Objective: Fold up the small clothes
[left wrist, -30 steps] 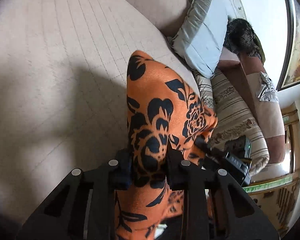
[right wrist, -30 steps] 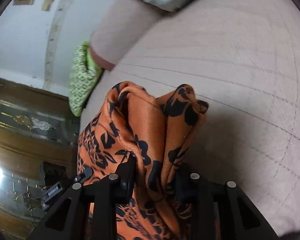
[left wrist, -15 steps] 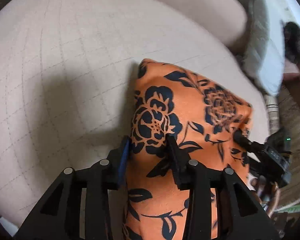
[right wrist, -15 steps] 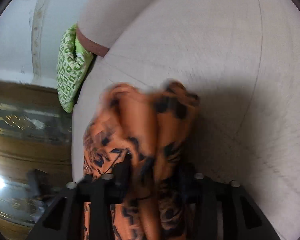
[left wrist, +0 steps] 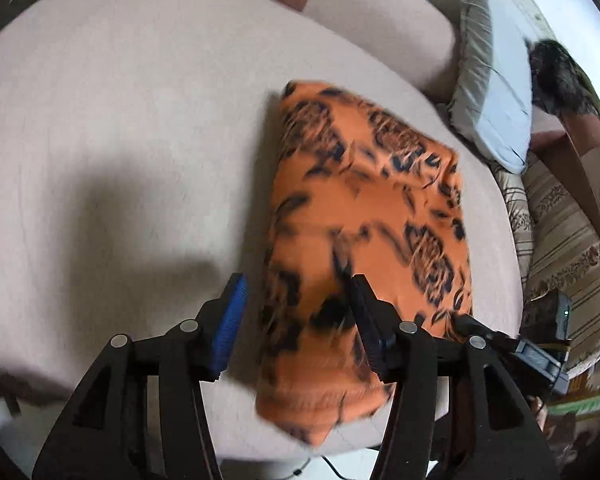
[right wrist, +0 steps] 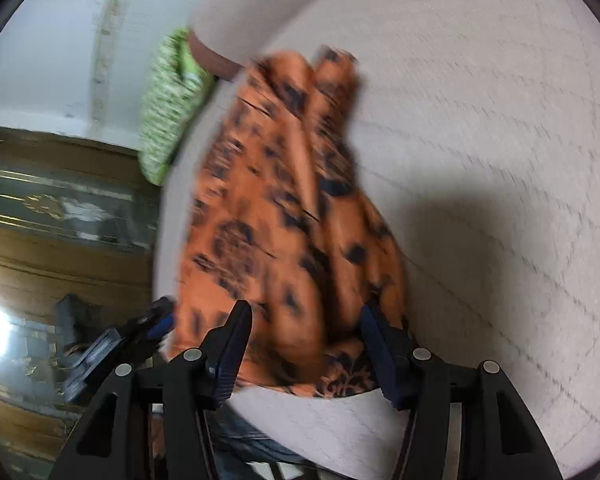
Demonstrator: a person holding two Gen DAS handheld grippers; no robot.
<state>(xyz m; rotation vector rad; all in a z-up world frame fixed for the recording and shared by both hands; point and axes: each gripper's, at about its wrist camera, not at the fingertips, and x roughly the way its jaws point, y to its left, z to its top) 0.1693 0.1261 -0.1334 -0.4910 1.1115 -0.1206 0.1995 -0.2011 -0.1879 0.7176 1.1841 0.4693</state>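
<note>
Now, in the left wrist view, the left gripper (left wrist: pixel 298 300) has just been opening its jaws; they stand apart, with the near edge of the orange floral cloth (left wrist: pixel 364 216) between them, and the left pad is clear of it. The cloth lies folded on the beige bed (left wrist: pixel 120 120), ahead of the jaws. In the right wrist view, the right gripper (right wrist: pixel 306 322) has likewise been opening its jaws, which straddle the cloth's bunched edge (right wrist: pixel 296 216) loosely. Beyond the jaws' left side sits a green cushion (right wrist: pixel 168 108).
</note>
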